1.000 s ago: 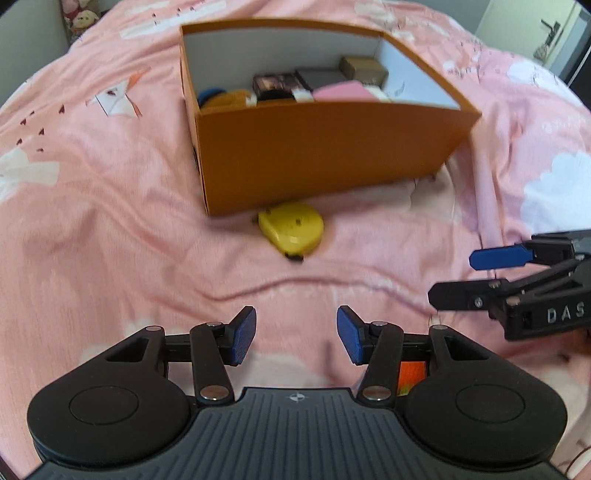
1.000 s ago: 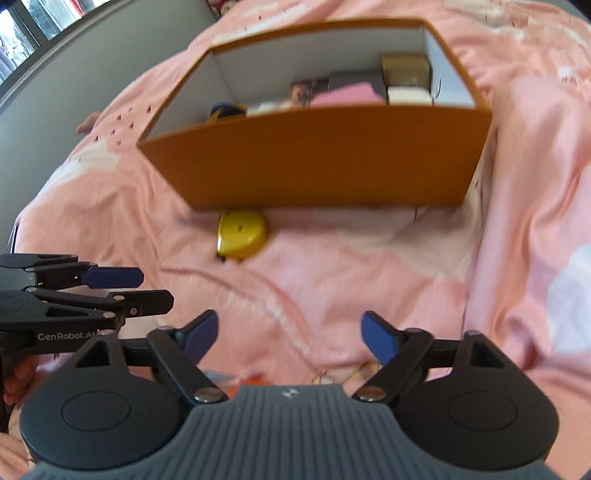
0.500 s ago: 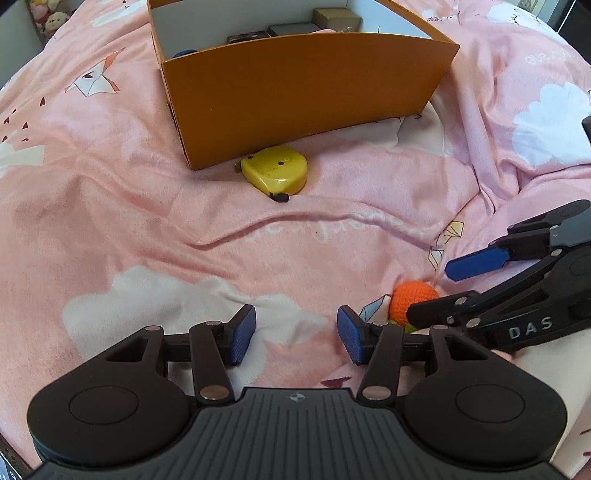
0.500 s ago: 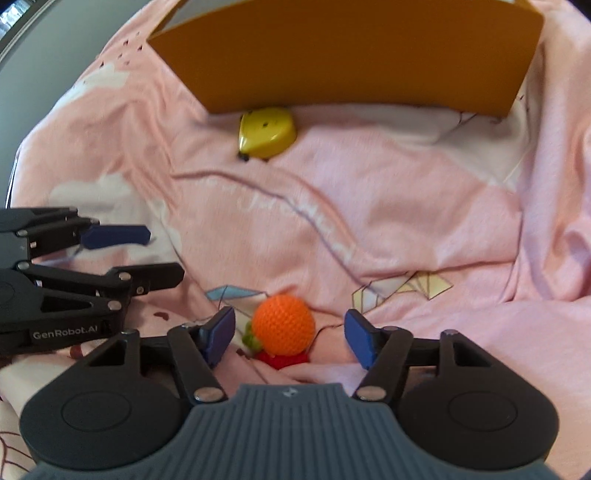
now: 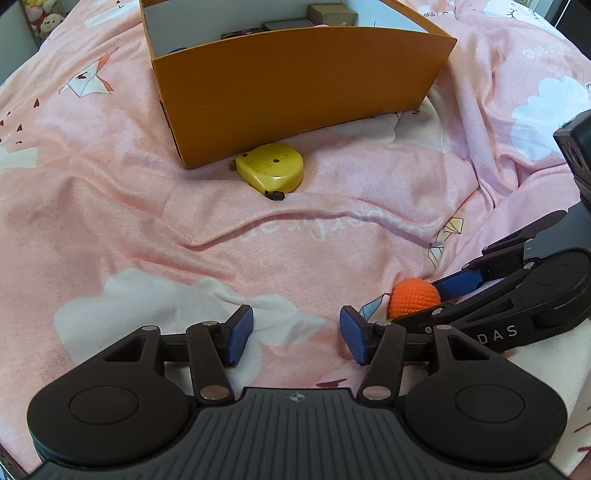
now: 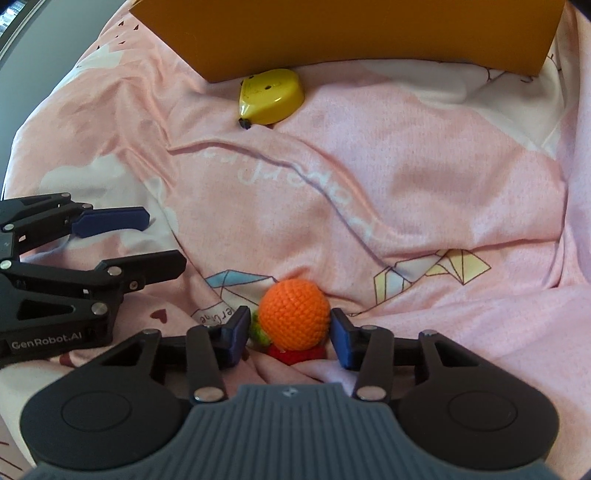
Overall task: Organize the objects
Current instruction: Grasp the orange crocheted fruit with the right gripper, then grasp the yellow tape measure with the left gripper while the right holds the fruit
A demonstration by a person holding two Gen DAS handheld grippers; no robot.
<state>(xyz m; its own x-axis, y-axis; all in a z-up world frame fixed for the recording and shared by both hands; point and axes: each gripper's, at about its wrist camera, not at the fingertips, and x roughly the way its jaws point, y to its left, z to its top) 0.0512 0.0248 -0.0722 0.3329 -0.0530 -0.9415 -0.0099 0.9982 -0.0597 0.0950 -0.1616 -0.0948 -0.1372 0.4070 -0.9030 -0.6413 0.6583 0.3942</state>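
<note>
**A:** Where do your claws stand?

**B:** My right claw (image 6: 288, 334) has just been closing, with the ball (image 6: 293, 314) between its blue pads. The right pad looks to touch the yarn; the left pad sits against a green bit beside it, so I judge the pinch nearly made, not yet firm. My left claw (image 5: 295, 334) hangs spread over bare bedding, pinching nothing.

**A:** And the ball itself?

**B:** An orange crochet ball with a red piece under it, lying on the pink bed (image 6: 406, 177) in a fold of the cloth. From the left view it shows just right of my left claw.

**A:** Further out?

**B:** A yellow tape (image 5: 271, 170) lies on the bed, right at the foot of the box (image 5: 295, 88), at its near wall. Whether it touches the wall I cannot tell.

**A:** How much is done?

**B:** The box already holds several things: some dark flat items and a tan block (image 5: 332, 13) at the back, a blue edge near one corner. Most is hidden by the wall. Outside it I see only the ball and the tape, so I reckon two pieces are left. The ball is in hand next; the tape lies untouched.
</note>
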